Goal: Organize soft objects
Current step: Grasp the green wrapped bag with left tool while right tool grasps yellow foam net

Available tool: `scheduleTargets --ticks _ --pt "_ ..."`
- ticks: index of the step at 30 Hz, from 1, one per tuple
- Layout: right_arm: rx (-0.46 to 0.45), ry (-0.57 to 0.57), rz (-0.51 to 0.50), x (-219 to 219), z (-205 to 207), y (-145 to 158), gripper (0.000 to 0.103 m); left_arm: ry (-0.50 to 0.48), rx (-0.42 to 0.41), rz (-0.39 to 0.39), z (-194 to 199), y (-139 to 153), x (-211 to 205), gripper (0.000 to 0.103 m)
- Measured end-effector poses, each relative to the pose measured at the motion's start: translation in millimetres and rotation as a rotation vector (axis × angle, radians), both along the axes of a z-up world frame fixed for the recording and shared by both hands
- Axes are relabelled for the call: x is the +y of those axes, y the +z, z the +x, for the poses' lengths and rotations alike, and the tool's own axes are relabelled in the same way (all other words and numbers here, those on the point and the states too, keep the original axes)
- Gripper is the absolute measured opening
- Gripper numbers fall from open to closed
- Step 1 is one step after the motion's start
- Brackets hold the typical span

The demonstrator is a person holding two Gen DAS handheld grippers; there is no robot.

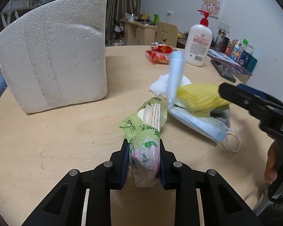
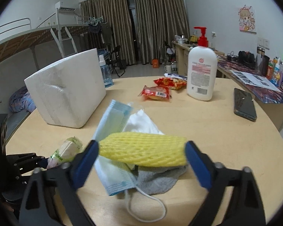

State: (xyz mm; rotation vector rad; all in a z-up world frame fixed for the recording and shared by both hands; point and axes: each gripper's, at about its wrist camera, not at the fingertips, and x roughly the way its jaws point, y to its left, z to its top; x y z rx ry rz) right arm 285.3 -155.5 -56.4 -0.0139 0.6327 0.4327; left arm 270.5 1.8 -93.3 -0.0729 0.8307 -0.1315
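My left gripper [image 1: 143, 162] is shut on the lower end of a green tissue pack [image 1: 147, 124], which lies on the round wooden table [image 1: 47, 141]. To its right is a pile of soft things: a blue face mask [image 1: 198, 126] with one flap raised, a white cloth [image 1: 158, 83], a grey sock [image 2: 156, 180] and a yellow foam net [image 2: 141, 150] on top. My right gripper [image 2: 141, 148] straddles the foam net lengthwise, and its blue pads meet both ends. The tissue pack [image 2: 68, 148] shows at the lower left in the right wrist view.
A big white foam block [image 1: 52, 56] stands at the left rear. Behind the pile are red snack packets [image 2: 156, 92] and a white pump bottle [image 2: 201, 71]. A dark phone [image 2: 244, 103] lies near the table's right edge. A person's hand [image 1: 271, 167] holds the right gripper's handle.
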Motion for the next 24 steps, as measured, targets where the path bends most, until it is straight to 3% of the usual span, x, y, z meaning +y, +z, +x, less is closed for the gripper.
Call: scheduleTargets --ticks 3,7,11,17,21,24 --pt "0.009 -0.002 -0.019 3.3 0.3 -2.6 0.080 -0.017 0.004 -0.034 0.0 -1.3 2.3 0.028" --pt "0.023 0.001 -0.032 4.5 -1.0 -5.3 0.061 -0.020 0.001 -0.068 -1.4 -0.9 7.0 0.028" --pt "0.022 0.012 -0.073 7.5 -5.1 -8.0 0.060 -0.034 -0.005 -0.085 -2.5 -0.7 7.6 0.028" --pt "-0.041 0.079 -0.193 29.9 -20.4 4.0 0.060 -0.035 -0.021 -0.113 -5.2 0.9 13.3 0.028" --pt "-0.070 0.109 -0.307 51.9 -25.1 0.2 0.060 -0.037 -0.027 -0.128 -7.7 0.8 17.3 0.028" --pt "-0.073 0.133 -0.339 57.9 -24.9 -3.3 0.061 -0.037 -0.027 -0.140 -8.8 0.2 20.2 0.028"
